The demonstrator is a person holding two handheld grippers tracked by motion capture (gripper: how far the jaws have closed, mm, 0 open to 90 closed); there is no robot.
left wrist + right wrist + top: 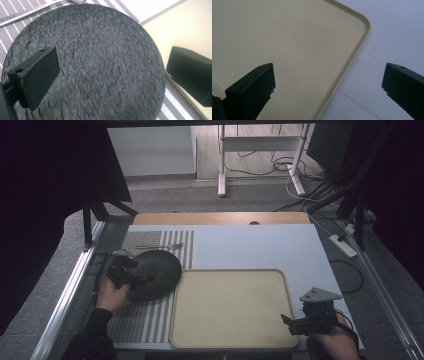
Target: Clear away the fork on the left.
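The left gripper [134, 276] hangs over the dark speckled plate [156, 272] on the striped placemat [150, 320], jaws spread wide. The right gripper [295, 321] gapes above the beige tray [230, 307], which holds nothing.

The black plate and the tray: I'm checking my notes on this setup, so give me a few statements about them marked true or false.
1. The black plate lies on the striped placemat. True.
2. The beige tray carries a cup. False: its surface is bare.
3. The left claw is at the plate, with its jaws spread wide over it. True.
4. The right claw is shut on the tray's rim. False: it is open, its jaws apart over the tray's corner and gripping nothing.
5. A fork lies on the placemat beyond the plate. True.
6. The plate sits inside the tray. False: it lies beside the tray's left edge.
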